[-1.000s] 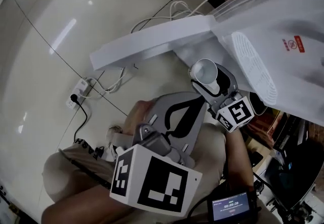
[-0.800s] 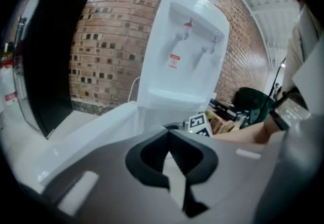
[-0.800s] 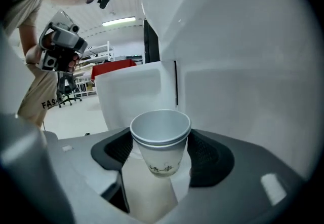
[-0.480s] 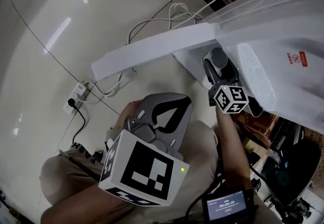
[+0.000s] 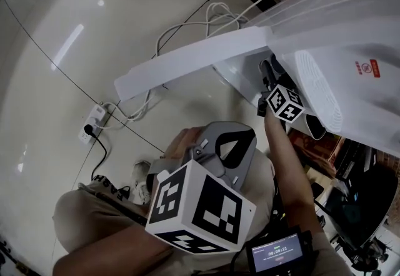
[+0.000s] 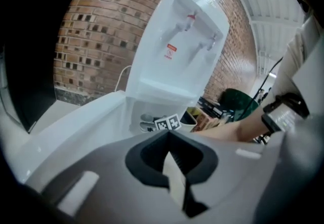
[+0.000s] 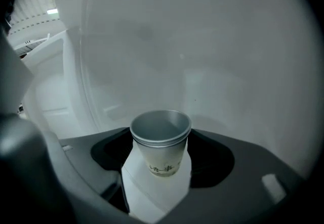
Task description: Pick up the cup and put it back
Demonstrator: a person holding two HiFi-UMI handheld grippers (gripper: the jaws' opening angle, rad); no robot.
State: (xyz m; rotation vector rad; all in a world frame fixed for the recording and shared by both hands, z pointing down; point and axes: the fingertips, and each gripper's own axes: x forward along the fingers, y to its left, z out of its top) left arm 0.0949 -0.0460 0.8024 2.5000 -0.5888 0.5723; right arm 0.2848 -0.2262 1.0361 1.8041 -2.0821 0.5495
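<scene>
Half of the job looks done to me. My right gripper [image 7: 161, 170] is clamped on the small pale paper cup with dark print [image 7: 161, 149], its white pads pressed against the cup's lower sides, and the cup stands upright with its mouth open to the top. Setting it down and letting go are what is left. The cup sits inside the lower compartment of the tall white water dispenser [image 6: 177, 50], close to the compartment's plain white back wall. Its base is hidden by the gripper, so I cannot tell whether it touches the compartment floor yet.

From the head view, the right gripper [image 5: 270, 78] reaches forward on an outstretched forearm, past the open white cabinet door [image 5: 187, 59] and into the compartment's front edge. My left gripper [image 5: 232, 147] hangs back low over the person's lap, well apart from the dispenser. Its own view shows the jaws brought together with nothing between them, pointing towards the dispenser.
</scene>
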